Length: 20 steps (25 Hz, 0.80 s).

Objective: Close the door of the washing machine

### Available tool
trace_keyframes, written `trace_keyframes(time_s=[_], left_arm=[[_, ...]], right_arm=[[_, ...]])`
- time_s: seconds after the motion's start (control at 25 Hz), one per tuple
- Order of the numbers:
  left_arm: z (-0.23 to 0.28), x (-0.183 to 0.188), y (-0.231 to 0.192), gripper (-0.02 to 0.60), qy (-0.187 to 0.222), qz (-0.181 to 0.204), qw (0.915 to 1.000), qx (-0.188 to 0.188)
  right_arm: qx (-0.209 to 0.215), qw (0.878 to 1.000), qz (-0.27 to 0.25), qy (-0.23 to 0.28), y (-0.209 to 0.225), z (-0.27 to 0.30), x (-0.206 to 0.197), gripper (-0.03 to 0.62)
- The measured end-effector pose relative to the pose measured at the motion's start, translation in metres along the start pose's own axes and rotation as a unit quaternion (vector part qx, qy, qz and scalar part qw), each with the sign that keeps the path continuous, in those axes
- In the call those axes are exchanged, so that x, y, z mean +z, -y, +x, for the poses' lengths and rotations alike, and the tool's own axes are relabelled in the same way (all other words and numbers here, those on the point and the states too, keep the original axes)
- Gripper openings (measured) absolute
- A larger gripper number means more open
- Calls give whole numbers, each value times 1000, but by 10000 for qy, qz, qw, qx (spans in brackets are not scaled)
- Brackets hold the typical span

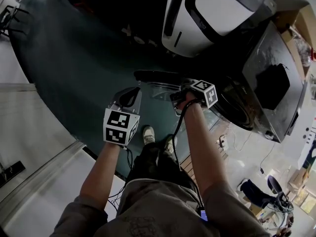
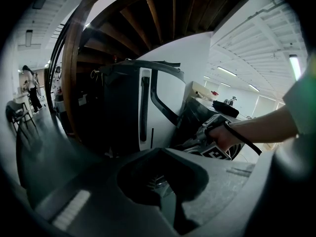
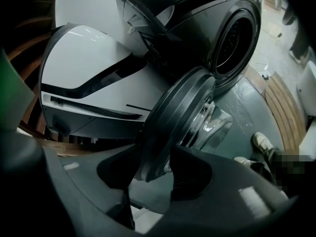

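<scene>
The right gripper has its jaws closed astride the rim of the washing machine door, and as far as I can judge that edge is pinched between them. The door stands swung wide open, its glass bowl facing the dark drum opening of the washing machine, well apart from it. The left gripper hangs nearby over the floor with its jaws together on nothing, taking no part. From here I'd worry about two things. The pinch sits on a thin curved rim, so it could slide off as the door swings on its arc. And jaws left clamped on that edge could get caught between door and machine front before the latch catches. The cable trailing from the right gripper might also snag. Only the right gripper view shows the drum mouth and the gap left to cover. The head view gives the door merely edge-on, but places both grippers and the person's shoe. The left gripper view mostly sees the white appliance beside the washer.
</scene>
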<state>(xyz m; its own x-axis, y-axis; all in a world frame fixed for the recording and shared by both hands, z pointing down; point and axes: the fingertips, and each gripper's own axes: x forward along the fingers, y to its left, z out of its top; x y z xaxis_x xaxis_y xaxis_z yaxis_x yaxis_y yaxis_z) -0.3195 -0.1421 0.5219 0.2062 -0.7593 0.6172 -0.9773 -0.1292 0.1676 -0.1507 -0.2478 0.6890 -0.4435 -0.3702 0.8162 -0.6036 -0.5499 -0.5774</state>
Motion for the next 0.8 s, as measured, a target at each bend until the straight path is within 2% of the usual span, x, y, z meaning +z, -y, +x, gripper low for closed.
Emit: trace_keyframes(time_s=[0.04,0.12,0.24,0.32,0.56,0.72,0.8], left_arm=[[0,-1,1,112,-9,-6,10000,1],[-1,-1,1,112,-9,-7,10000,-5],[-4,-1,-1,112,-11,1,10000,8],[-5,-2,-3,112,-25,-23,10000,30],[-2,-3,1,112,-51,-127,9999,-13],[1,-7,5,112,-99,-217,9997,-82],[0,-10,7,112,-128,-261,9995,-96]], right_arm=[[-29,10000,-37,-33,0,-2,0,202],[11,10000,-4,-22,-7,-10,3,98],[267,9996,80,13,-29,-14,11,184],[220,9997,-9,-63,-35,-12,11,202],[-104,9996,-164,-181,-22,-17,5,147],[-289,9993,-202,-124,-17,-20,2,167],[-397,9988,-264,-51,-13,-22,0,148]])
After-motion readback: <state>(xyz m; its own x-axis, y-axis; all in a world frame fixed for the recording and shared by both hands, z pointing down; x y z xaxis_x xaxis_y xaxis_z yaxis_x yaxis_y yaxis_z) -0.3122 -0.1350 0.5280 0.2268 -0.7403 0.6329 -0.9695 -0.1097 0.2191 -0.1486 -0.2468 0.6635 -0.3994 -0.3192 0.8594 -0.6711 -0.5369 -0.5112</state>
